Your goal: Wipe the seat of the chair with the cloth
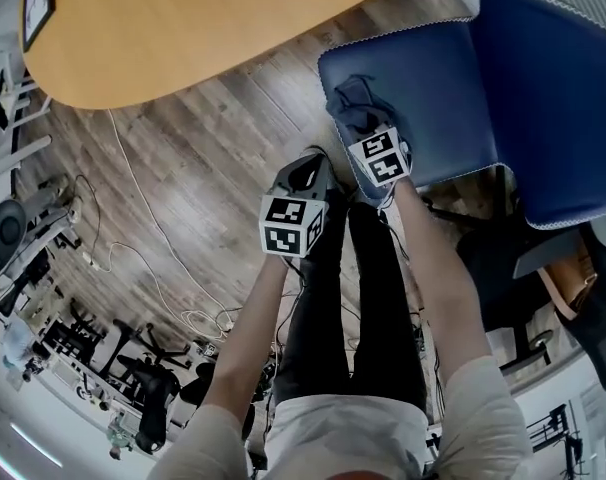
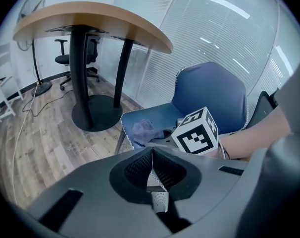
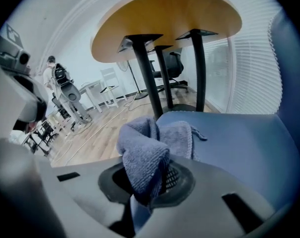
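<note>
Right gripper (image 3: 150, 185) clamped on the bunched blue-grey terry cloth (image 3: 151, 142) at the front of the seat; left gripper (image 2: 152, 168) idle, its jaws pressed together on nothing.
Nearest, the jaws pinch only one fold, so the cloth could likely pull free once it drags across the padded blue chair seat (image 3: 239, 138). Bunched as it is, it would wipe only a narrow strip. It rests at the front left of the seat, so a stroke toward the person could carry it off the edge onto the wood-plank floor (image 1: 203, 158). The left gripper hangs above that floor beside the seat, bracing nothing, so the chair may shift under a push. Counted: two grippers, one cloth, one blue chair, and farther off one round wooden table on black legs (image 3: 165, 14).
</note>
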Demonstrator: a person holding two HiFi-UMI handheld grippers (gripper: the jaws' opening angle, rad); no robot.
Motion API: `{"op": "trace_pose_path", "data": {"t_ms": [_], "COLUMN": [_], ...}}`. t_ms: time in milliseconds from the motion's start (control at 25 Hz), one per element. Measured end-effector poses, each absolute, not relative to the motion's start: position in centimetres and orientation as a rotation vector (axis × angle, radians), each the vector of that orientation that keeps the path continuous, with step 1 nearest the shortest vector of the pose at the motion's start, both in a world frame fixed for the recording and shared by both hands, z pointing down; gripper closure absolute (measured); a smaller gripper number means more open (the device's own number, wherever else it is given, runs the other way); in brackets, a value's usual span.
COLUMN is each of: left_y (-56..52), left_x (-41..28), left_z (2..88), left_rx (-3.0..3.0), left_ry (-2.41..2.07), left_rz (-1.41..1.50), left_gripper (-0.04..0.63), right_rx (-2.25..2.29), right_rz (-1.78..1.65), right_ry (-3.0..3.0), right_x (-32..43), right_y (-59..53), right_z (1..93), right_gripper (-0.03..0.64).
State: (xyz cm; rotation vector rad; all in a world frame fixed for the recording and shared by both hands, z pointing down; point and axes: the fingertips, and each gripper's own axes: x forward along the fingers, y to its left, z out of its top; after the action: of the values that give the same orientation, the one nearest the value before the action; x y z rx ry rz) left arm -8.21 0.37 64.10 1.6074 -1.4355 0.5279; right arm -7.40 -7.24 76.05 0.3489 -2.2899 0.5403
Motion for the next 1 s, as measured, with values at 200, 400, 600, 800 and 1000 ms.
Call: {"op": "trace_pose_path", "data": {"t_ms": [200, 400, 600, 800, 1000], "left_y": [1.2, 1.0, 0.7, -0.1, -0.5], "left_x": [-6.8, -5.9, -6.1, -6.0, -5.5], "left_z": [65.0, 65.3, 65.2, 65.1, 65.1], "left_rx": [1.605, 1.635, 1.642, 1.644, 1.660], "left_ry": [-1.415, -1.395, -1.389, -1.397, -1.391], "left_rz": [0.515, 0.528, 0.544, 0.561, 0.580], "left_gripper": [0.568, 0.568, 0.568, 0.568, 0.568], "right_rx": [-0.036, -0.379, -0.458, -0.440, -0.385], "right_rz": [0.251, -0.128, -0.296, -0.317, -0.286], "right_ry": [-2.291, -2.250, -2.203, -2.199, -2.192], "right_x": [-6.8, -4.5, -1.9, 0.1, 1.4], "right_y": [-3.9, -1.6, -2.1, -3.8, -5.1], "right_z": [75.9, 76.4, 76.9, 77.2, 77.0], "right_gripper": [0.566, 0.566, 0.566, 0.566, 0.566]}}
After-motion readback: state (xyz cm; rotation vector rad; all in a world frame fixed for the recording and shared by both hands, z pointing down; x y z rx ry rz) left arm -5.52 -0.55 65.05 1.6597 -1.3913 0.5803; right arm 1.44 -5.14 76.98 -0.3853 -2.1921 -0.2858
